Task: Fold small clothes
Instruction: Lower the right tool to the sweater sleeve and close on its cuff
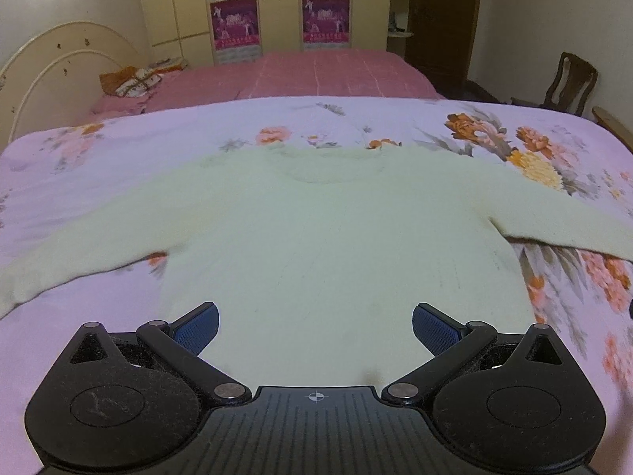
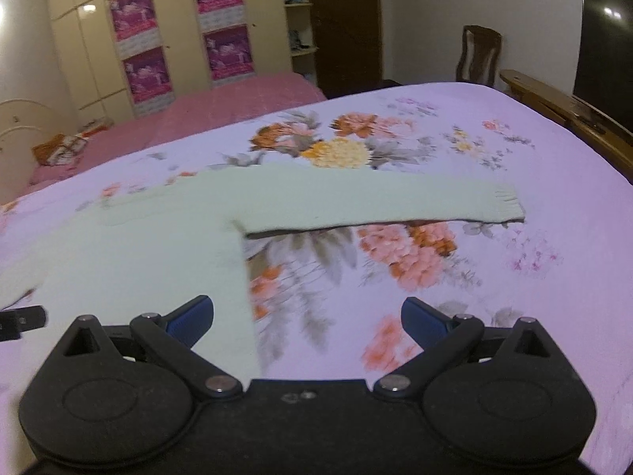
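You have a bed covered by a pale lilac sheet printed with orange and pink flowers [image 1: 554, 150]. A pale green knitted sweater [image 1: 316, 237] lies flat on it, body toward your near edge, both sleeves spread toward the side edges.

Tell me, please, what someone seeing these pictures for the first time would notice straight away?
A pale green sweater lies spread flat on the floral bedspread, both sleeves stretched out to the sides. The left gripper hovers open over the sweater's lower body, and the right gripper is open above its right side edge. Behind, magenta posters stand out on the wardrobe doors.
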Action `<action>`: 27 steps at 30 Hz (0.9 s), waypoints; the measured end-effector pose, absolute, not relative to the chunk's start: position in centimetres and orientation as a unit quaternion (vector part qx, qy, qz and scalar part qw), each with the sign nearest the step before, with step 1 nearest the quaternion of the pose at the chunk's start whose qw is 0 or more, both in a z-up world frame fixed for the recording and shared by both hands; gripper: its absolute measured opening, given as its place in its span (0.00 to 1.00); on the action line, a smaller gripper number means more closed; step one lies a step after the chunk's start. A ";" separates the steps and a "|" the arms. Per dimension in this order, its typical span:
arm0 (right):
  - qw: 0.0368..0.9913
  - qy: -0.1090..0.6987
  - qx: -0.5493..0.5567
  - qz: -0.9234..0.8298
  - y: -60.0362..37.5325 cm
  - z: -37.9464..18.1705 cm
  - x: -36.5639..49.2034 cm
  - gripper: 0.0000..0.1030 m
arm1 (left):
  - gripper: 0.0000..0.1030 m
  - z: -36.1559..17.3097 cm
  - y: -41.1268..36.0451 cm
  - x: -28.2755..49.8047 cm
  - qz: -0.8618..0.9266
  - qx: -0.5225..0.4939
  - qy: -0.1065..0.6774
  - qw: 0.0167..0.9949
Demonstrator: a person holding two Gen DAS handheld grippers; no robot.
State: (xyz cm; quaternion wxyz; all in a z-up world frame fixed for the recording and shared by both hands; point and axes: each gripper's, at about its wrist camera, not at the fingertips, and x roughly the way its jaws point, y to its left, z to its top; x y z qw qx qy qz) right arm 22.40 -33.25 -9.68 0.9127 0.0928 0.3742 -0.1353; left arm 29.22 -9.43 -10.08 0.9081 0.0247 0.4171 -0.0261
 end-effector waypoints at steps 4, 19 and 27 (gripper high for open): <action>0.908 0.374 0.109 -0.154 -36.3 -11.0 24.8 0.97 | 1.00 -11.5 -11.2 32.1 -0.025 0.028 0.424 0.905; 0.861 0.403 0.220 -0.219 -47.9 -17.3 30.5 0.61 | 1.00 -15.4 -14.0 37.8 -0.019 0.042 0.439 0.897; 0.864 0.354 0.236 -0.270 -52.2 -17.6 33.1 0.58 | 1.00 -16.4 -12.5 39.7 -0.003 0.035 0.438 0.898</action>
